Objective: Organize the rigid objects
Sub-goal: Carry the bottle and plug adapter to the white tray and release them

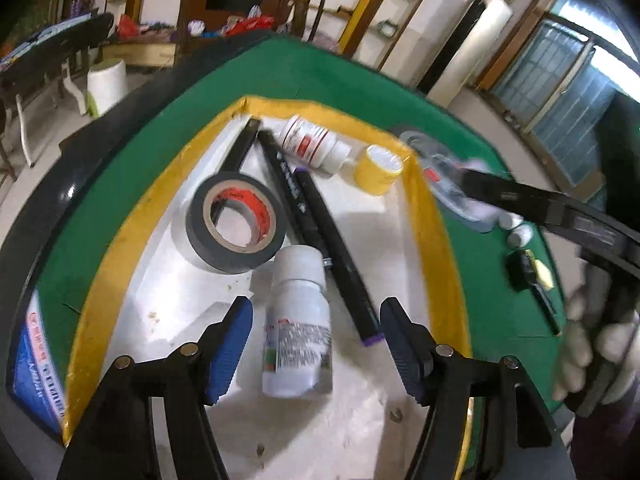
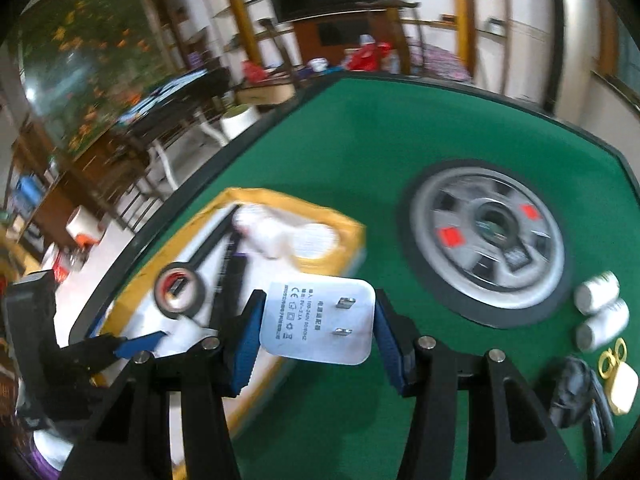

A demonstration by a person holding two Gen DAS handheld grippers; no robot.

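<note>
Right wrist view only: right gripper (image 2: 318, 330) clamps white charger plug (image 2: 318, 322), lower centre, over green table (image 2: 340, 152).

Left wrist view only: left gripper (image 1: 316, 344) spread wide, tilted down; white bottle (image 1: 298, 320) lies loose between its pads, inside yellow-rimmed tray (image 1: 436, 216). Black tape roll (image 1: 236, 226) above left.

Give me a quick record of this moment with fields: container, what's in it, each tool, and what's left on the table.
container: yellow-rimmed tray on the green table
in tray: black tape roll, two white bottles, yellow tape roll, black markers
left tool: open, fingers astride the near bottle, not pressing it
right tool: gripping a white power adapter
left on table: two small white bottles, yellow binder clip
</note>
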